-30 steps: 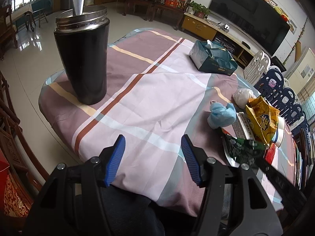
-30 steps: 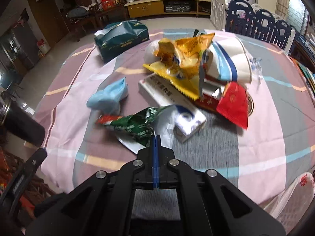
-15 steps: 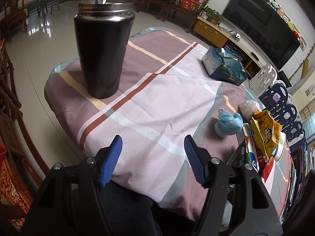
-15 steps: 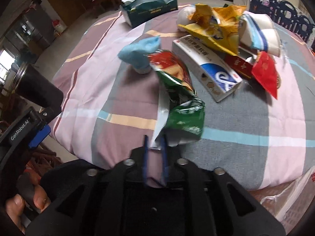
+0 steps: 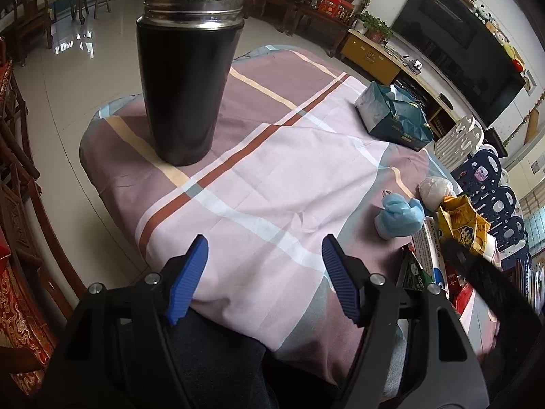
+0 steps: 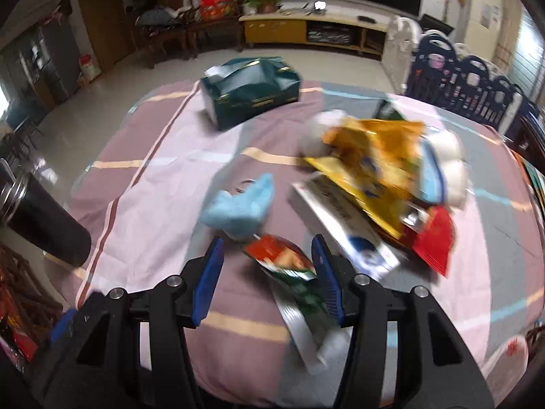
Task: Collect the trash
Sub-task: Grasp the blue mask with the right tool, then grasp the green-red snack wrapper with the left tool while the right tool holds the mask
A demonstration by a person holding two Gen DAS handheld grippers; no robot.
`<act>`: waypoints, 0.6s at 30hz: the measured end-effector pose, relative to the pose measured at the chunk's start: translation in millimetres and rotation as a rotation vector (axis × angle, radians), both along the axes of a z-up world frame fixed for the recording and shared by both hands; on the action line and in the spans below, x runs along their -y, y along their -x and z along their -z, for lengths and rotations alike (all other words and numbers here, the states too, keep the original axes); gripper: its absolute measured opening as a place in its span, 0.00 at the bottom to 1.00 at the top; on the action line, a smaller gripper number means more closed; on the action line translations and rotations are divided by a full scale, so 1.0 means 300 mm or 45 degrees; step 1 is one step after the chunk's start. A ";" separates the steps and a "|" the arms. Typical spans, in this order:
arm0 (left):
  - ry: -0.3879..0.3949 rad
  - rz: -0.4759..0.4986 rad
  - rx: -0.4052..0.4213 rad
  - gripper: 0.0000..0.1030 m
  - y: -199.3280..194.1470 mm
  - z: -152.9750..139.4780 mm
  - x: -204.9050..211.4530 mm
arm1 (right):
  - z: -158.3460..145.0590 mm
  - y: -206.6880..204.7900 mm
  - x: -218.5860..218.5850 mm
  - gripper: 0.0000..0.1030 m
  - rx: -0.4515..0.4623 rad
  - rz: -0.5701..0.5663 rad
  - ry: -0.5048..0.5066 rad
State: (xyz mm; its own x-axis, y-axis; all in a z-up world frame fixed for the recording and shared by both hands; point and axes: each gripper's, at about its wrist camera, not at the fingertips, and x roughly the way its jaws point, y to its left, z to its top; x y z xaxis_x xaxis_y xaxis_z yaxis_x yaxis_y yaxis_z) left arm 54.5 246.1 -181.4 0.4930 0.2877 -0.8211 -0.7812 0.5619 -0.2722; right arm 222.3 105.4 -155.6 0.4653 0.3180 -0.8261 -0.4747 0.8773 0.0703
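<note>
My right gripper is open near the table's front edge, and a green and red snack wrapper lies loose between its fingers, blurred, close to the right finger. A crumpled blue wad lies just beyond. Further right is a heap: a white box, a yellow snack bag, a red packet and a paper cup. My left gripper is open and empty over the front edge of the checked tablecloth. The blue wad and yellow bag show at its right.
A tall black steel tumbler with a spoon in it stands at the table's left end, also in the right wrist view. A teal tissue box sits at the far side. Wooden chairs stand left, a child fence far right.
My right gripper has opened and let go of the green wrapper, which it had lifted half a second ago. The left gripper has moved closer to the tumbler, still open.
</note>
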 end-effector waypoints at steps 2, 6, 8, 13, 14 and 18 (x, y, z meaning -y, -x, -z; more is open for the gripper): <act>0.001 -0.003 -0.003 0.68 -0.001 0.001 0.000 | 0.037 -0.051 -0.076 0.52 -0.067 -0.028 -0.001; 0.003 -0.011 -0.004 0.68 0.002 0.003 -0.007 | 0.121 -0.106 -0.196 0.60 -0.112 -0.065 0.106; 0.010 -0.018 -0.002 0.68 0.005 0.004 -0.011 | 0.134 -0.104 -0.212 0.52 -0.062 -0.070 0.148; 0.008 -0.016 -0.007 0.68 0.003 0.003 -0.007 | 0.097 -0.081 -0.146 0.13 -0.061 -0.100 0.063; 0.003 -0.010 -0.010 0.68 0.001 0.002 -0.005 | 0.068 -0.071 -0.115 0.13 -0.042 -0.095 0.021; -0.007 -0.002 -0.014 0.68 -0.003 0.002 -0.002 | -0.051 -0.018 0.022 0.13 0.018 -0.062 -0.122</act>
State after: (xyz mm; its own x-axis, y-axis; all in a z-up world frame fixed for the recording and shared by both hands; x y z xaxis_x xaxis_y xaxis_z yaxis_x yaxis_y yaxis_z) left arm 55.3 246.5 -181.9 0.4831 0.2929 -0.8251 -0.7853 0.5618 -0.2603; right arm 227.8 98.7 -140.3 0.4585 0.4177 -0.7844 -0.5184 0.8426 0.1456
